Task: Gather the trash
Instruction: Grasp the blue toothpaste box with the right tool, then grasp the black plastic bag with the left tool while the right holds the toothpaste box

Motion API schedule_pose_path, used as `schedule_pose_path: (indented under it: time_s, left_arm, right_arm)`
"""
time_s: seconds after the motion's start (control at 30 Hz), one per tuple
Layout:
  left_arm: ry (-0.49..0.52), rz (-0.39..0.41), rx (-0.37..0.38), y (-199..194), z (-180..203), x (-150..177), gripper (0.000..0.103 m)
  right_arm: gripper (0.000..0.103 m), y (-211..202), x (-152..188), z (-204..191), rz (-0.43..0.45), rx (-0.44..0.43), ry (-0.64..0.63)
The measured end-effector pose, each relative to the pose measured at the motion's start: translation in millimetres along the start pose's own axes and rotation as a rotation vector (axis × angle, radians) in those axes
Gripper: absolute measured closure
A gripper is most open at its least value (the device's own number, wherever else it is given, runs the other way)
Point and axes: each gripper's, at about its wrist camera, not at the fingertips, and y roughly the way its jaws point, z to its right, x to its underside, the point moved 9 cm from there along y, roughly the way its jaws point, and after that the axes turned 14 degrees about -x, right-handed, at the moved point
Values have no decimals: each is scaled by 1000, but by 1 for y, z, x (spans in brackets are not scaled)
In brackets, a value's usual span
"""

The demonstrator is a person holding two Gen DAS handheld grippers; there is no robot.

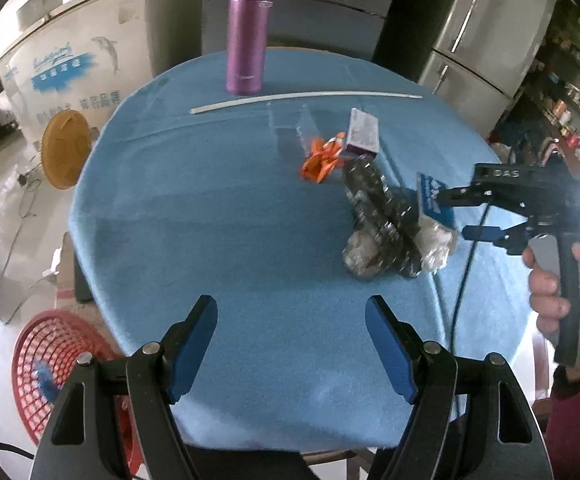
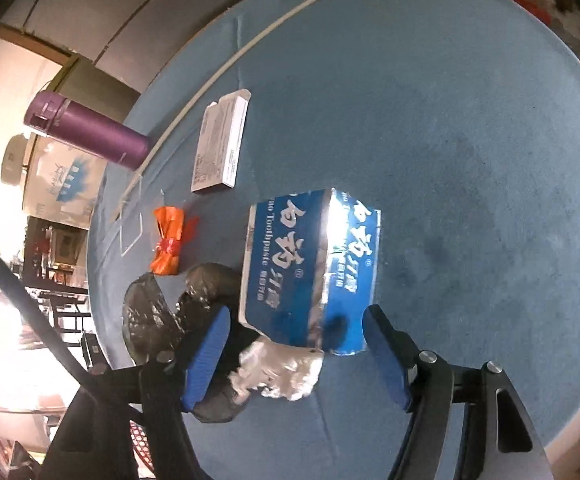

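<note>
Heavy fisheye bending, blown-out daylight at left, glare on the toothpaste box (image 2: 310,268), perhaps slight motion blur.

1. a round table (image 1: 217,216) with a blue cloth fills the centre of the view.
2. a white chest freezer (image 1: 89,60) with blue lettering and a dolphin print stands behind the table on the left.
3. a grey two-door refrigerator (image 1: 486,36) stands behind it on the right.
4. a round wooden stool (image 1: 65,152) sits beside the freezer.
5. a red mesh basket (image 1: 49,364) rests on the floor by the near-left table edge.
6. the floor (image 1: 5,216) is pale, glossy and brightly lit.
7. stocked shelves (image 1: 570,92) line the dim far right.
</note>
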Motion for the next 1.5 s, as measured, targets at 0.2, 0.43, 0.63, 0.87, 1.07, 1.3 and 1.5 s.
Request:
schedule_pose_path:
  time_s: [0.2, 0.43, 0.63, 0.87, 1.07, 1.3, 1.5]
  left_arm:
    - [-6, 33, 41, -7, 10, -12, 26]
    - [-39, -18, 59, 3, 1, 8, 26]
    - [-59, -22, 59, 4, -7, 5, 26]
    - [-17, 22, 83, 6, 24, -20, 26]
    - [-33, -12, 124, 36, 63, -42, 26]
    - [-22, -31, 130, 70, 91, -47, 32]
    - [-32, -39, 188, 76, 90, -39, 72]
  right_arm:
    - [31, 21, -19, -17, 7, 192, -81]
    - [26, 53, -19, -19, -26, 461, -228]
    - [42, 39, -21, 6, 29, 363, -149]
    - [42, -5, -26, 36, 90, 173, -71]
    - [42, -56, -17, 42, 189, 51, -104]
    - [42, -88, 1, 47, 245, -2, -159]
    - [42, -84, 9, 47, 264, -30, -198]
